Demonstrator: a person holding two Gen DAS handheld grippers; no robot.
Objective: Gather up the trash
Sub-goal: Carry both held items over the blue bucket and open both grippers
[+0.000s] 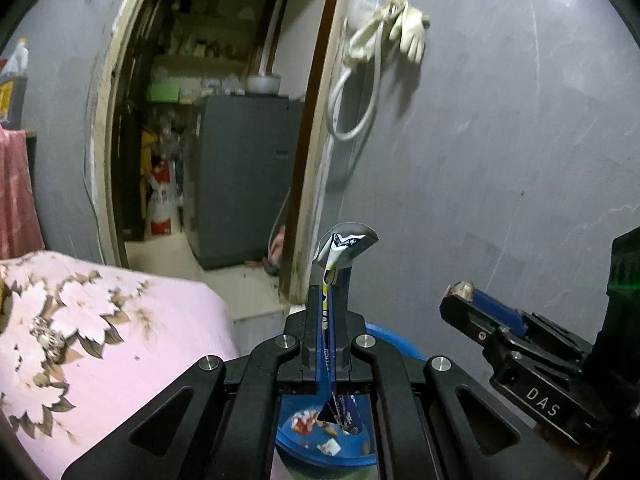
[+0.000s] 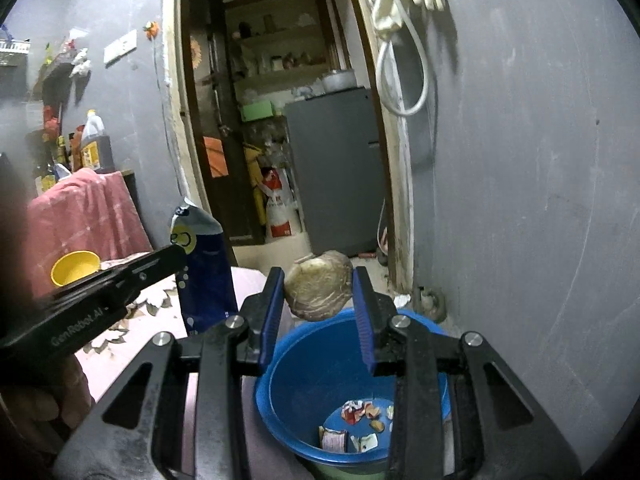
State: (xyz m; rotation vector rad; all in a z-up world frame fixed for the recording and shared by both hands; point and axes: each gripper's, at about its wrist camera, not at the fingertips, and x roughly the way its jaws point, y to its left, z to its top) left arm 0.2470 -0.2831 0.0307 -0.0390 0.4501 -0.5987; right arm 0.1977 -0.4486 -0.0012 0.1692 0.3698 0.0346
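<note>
My left gripper (image 1: 329,300) is shut on a blue snack wrapper (image 1: 344,246), held upright above the blue bucket (image 1: 320,446). The same wrapper (image 2: 204,264) shows in the right wrist view, left of my right gripper. My right gripper (image 2: 318,280) is shut on a crumpled brownish-white wad of trash (image 2: 318,286), held over the blue bucket (image 2: 304,380). The right gripper also shows in the left wrist view (image 1: 460,292). Several scraps of wrapper (image 2: 360,420) lie on the bucket's bottom.
A bed with a pink floral sheet (image 1: 100,340) is at the left. A grey wall (image 1: 500,160) is at the right with gloves and a hose (image 1: 384,36) hanging. An open doorway (image 2: 280,120) leads to a room with a grey fridge (image 2: 336,168). A yellow cup (image 2: 74,268) stands at the left.
</note>
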